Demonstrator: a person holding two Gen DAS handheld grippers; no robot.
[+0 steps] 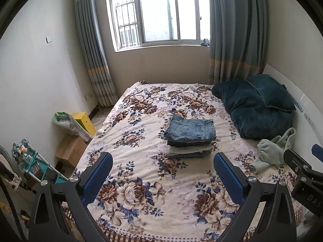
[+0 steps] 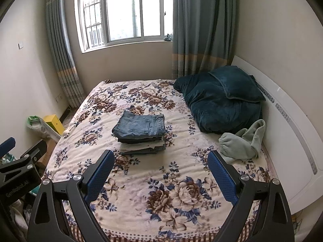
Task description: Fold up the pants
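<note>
A stack of folded pants (image 1: pixel 189 136) with blue jeans on top lies in the middle of the floral bed (image 1: pixel 141 141); it also shows in the right wrist view (image 2: pixel 141 134). Crumpled pale green pants (image 1: pixel 274 151) lie unfolded at the bed's right side, next to the headboard; they also show in the right wrist view (image 2: pixel 242 143). My left gripper (image 1: pixel 162 169) is open and empty above the bed's near end. My right gripper (image 2: pixel 160 168) is open and empty too, hovering near the green pants. Each gripper shows at the edge of the other's view.
A dark teal quilt and pillow (image 2: pixel 220 98) are piled at the bed's far right against the white headboard (image 2: pixel 292 141). Cardboard box (image 1: pixel 70 151), yellow box (image 1: pixel 84 121) and a rack (image 1: pixel 34 167) stand on the floor left of the bed.
</note>
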